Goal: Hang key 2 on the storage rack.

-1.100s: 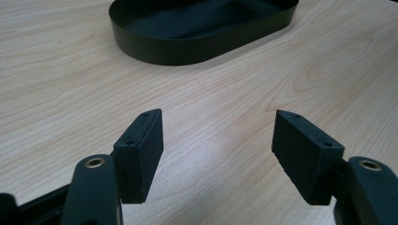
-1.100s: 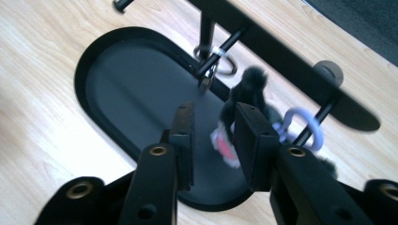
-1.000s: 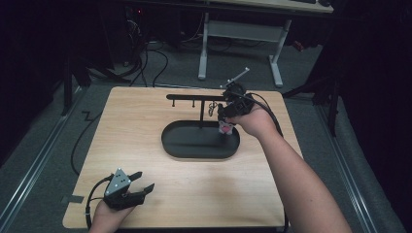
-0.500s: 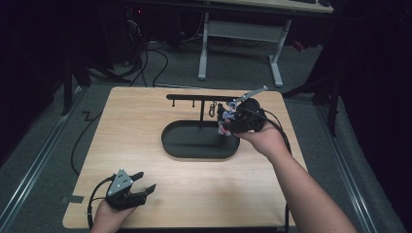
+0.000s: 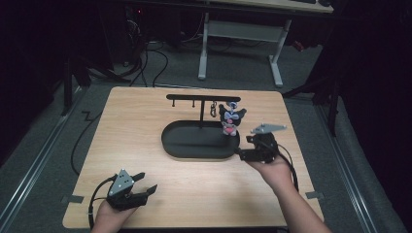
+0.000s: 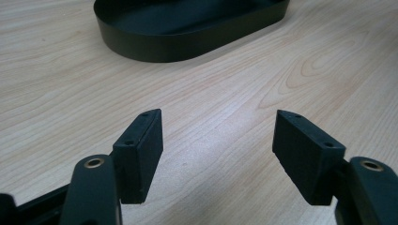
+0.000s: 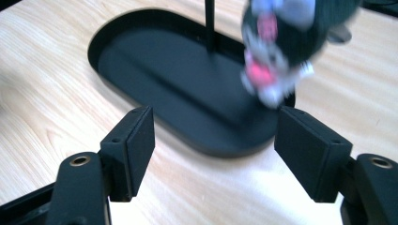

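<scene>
Small black-and-pink plush charm [image 5: 229,120] hung on black T-shaped metal stand [image 5: 202,98] near bench's far edge: looked light, soft, swingy; best pinched at body. Right gripper [image 5: 241,154] jaws had just been opening, apart, empty; left gripper [image 5: 147,187] jaws apart, empty.

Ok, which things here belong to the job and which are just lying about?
In the job:
plush keychain toy, hanging from the black hook stand
the stand's oval tray base
right hand-held gripper, jaws just been opening, nothing between them

Lying about:
left hand-held gripper, open and empty
small metal chain on a neighbouring hook
white desk frame
floor cables
</scene>
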Demonstrator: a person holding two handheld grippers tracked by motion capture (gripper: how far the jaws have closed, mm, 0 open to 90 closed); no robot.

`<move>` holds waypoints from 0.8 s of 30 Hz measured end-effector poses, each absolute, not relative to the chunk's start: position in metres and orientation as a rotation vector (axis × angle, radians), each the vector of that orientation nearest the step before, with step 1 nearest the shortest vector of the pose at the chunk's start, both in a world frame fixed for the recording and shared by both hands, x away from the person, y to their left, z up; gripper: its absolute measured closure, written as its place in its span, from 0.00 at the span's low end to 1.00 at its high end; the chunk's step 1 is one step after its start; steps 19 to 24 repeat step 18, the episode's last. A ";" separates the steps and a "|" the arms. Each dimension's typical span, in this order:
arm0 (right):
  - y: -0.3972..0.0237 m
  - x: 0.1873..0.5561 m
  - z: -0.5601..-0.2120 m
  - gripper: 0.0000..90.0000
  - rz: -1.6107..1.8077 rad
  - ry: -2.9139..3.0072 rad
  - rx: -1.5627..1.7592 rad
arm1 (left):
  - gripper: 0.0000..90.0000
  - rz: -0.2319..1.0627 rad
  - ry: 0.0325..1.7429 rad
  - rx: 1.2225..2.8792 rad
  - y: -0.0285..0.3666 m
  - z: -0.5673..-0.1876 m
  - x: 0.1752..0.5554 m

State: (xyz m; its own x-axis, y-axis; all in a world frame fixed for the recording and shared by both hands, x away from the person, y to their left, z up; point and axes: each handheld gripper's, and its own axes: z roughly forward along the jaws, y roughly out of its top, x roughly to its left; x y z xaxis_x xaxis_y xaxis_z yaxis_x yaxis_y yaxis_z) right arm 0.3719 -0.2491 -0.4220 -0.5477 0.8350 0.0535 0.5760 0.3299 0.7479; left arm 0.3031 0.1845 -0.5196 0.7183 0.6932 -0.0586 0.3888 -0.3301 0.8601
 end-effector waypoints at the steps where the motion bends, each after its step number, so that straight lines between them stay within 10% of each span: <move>1: -0.253 0.365 -0.433 0.32 1.080 2.241 1.260 | 0.38 0.397 0.828 1.960 0.184 -0.520 0.303; 13: -0.282 0.281 -0.514 0.27 1.148 2.035 1.251 | 0.38 0.383 0.822 1.965 0.181 -0.520 0.303; 24: -0.291 0.281 -0.514 0.23 1.167 2.020 1.282 | 0.37 0.379 0.827 1.958 0.177 -0.520 0.303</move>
